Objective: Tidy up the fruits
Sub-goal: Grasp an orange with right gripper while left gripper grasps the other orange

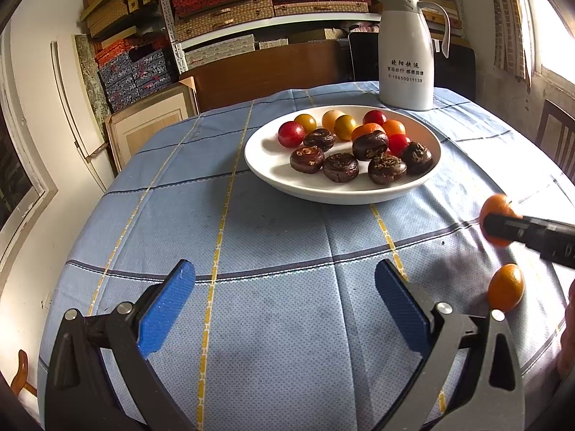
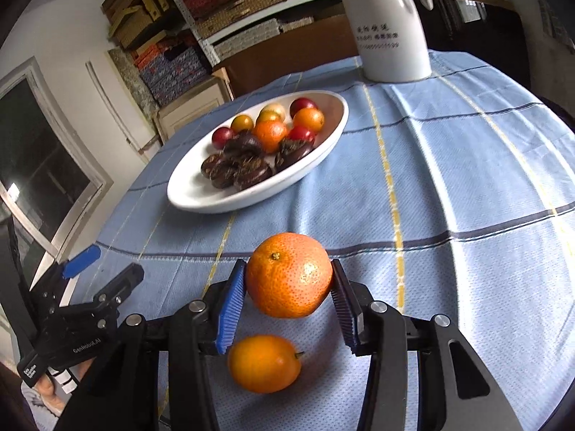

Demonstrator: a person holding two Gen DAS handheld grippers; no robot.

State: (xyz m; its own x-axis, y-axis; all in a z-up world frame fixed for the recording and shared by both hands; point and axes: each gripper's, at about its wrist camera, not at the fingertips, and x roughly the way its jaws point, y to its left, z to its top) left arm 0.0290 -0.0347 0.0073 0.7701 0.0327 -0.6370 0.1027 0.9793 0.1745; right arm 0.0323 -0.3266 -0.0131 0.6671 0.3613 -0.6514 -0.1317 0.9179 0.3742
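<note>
A left hand-held gripper (image 1: 284, 283) with blue pads stands wide apart, empty, above a tabletop under a light blue checked cloth (image 1: 273, 237). Farther off sits a white oval ceramic plate (image 1: 266, 165) of red, yellow, orange and dark brown fruits. At right, the right hand-held gripper (image 1: 503, 228) clasps an orange mandarin (image 1: 497, 204); a small orange kumquat (image 1: 506, 288) lies nearer.

A: Colours on the table?
B: Tablecloth (image 1: 273, 309) light blue, checked with dark navy and yellow lines. Plate (image 1: 258, 151) plain white. Jug (image 1: 406, 50) white, dark lettering.
A: Fruit?
B: Mandarin (image 2: 289, 274) bright orange, pitted skin. Kumquat (image 2: 264, 362) yellow-orange, smooth. On the plate: red tomato (image 1: 290, 133), yellow tomato (image 1: 305, 122), dark brown water chestnuts (image 1: 340, 167).
A: Grippers?
B: Left gripper (image 1: 285, 301) black frame, blue pads. Right gripper (image 2: 287, 296) the same.
</note>
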